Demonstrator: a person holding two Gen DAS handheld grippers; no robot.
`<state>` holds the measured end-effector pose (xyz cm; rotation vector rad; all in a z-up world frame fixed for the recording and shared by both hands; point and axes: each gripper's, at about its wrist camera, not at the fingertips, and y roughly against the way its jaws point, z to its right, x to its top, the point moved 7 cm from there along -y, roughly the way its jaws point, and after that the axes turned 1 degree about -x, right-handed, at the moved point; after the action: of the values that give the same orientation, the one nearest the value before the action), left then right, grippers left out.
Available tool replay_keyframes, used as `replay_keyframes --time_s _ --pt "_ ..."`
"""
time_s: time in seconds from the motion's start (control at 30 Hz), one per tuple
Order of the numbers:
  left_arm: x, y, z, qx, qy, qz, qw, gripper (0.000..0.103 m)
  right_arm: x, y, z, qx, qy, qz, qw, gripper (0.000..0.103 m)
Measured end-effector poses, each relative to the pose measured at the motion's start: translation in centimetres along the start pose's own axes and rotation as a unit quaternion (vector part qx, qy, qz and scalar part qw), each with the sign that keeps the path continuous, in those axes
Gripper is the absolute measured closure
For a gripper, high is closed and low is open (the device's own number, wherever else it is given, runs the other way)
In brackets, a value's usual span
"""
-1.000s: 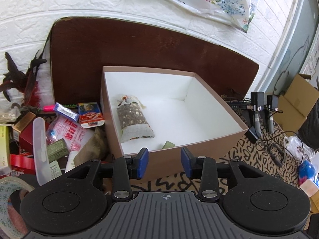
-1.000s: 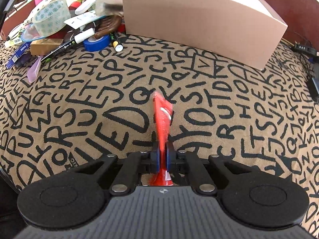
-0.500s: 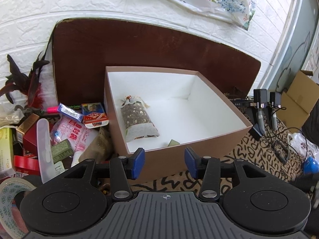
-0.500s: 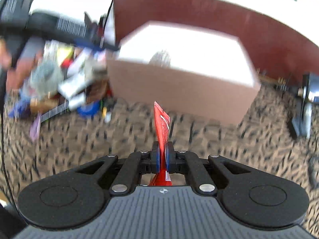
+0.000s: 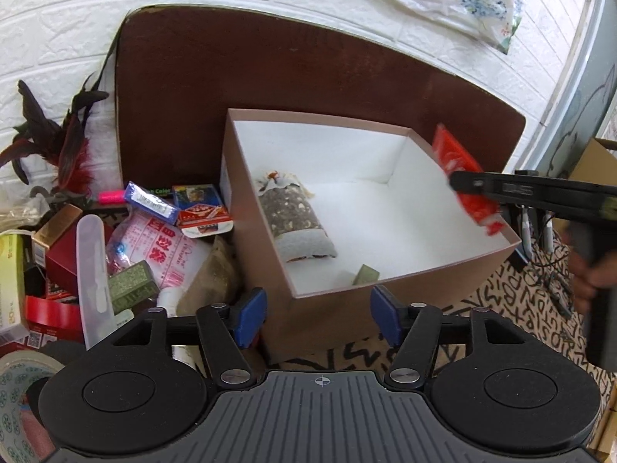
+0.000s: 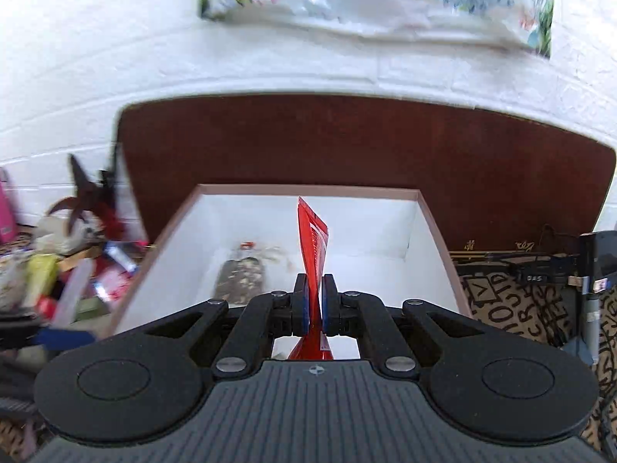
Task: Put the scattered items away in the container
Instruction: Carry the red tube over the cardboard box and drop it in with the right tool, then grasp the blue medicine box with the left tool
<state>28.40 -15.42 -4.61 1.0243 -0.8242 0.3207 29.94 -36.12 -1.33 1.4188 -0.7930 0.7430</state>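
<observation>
A brown cardboard box [image 5: 443,270] with a white inside stands on the patterned cloth; it also shows in the right wrist view [image 6: 162,231]. A speckled pouch [image 5: 293,216] and a small green packet [image 5: 364,274] lie in it. My right gripper [image 6: 314,305] is shut on a red sachet [image 6: 314,239] and holds it upright over the box's near edge. In the left wrist view the sachet [image 5: 459,169] hangs above the box's right wall. My left gripper [image 5: 318,314] is open and empty, just in front of the box's near left corner.
A pile of loose items lies left of the box: a red and blue packet [image 5: 204,216], a pink printed bag [image 5: 162,247], a white plastic strip [image 5: 92,270], a tape roll [image 5: 19,397]. A brown board [image 5: 308,77] leans on the white wall. Cables and chargers [image 6: 540,277] lie on the right.
My right gripper has carried the red sachet from the cloth up to the box and now holds it over the box. My left gripper has opened wider and stayed near the box.
</observation>
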Motion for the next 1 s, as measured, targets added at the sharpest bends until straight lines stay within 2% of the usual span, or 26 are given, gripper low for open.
replay_keyframes --time_s 0.2,0.23,0.27,0.33,0.4,0.53,0.83,1.0 --pt "0.2 -1.0 -1.3 -0.001 0.011 -0.003 0.9999 0.019 -1.2 -5.1 -0.6 -0.014 0.004 -0.044 0.999 0.095" --pt "0.2 -1.1 -1.5 -0.001 0.016 -0.004 0.9999 0.015 -1.4 -5.4 -0.8 -0.013 0.006 -0.045 0.999 0.082" --pt "0.2 -1.2 -1.8 0.0 0.02 -0.003 0.9998 0.014 -1.6 -5.6 -1.0 -0.013 0.007 -0.045 0.999 0.058" --pt "0.1 -1.3 -2.1 0.001 0.025 -0.003 0.9997 0.011 -1.9 -5.7 -1.3 -0.015 0.012 -0.043 0.999 0.039" --pt "0.0 -1.2 -2.2 0.003 0.027 -0.005 0.9996 0.011 -2.3 -5.3 -2.0 -0.011 0.027 -0.046 0.999 0.039" --pt "-0.2 -0.4 -2.3 0.013 0.03 -0.004 0.9995 0.011 -2.7 -4.1 -3.1 -0.006 0.046 -0.046 0.998 0.022" --pt "-1.6 4.4 -1.4 0.018 0.017 0.013 0.9996 0.01 -2.4 1.7 -5.0 0.016 0.058 -0.013 0.998 0.01" --pt "-5.1 7.6 -4.0 0.043 0.066 0.03 0.9965 0.01 -4.9 6.3 -7.4 0.056 0.072 0.004 0.996 0.003"
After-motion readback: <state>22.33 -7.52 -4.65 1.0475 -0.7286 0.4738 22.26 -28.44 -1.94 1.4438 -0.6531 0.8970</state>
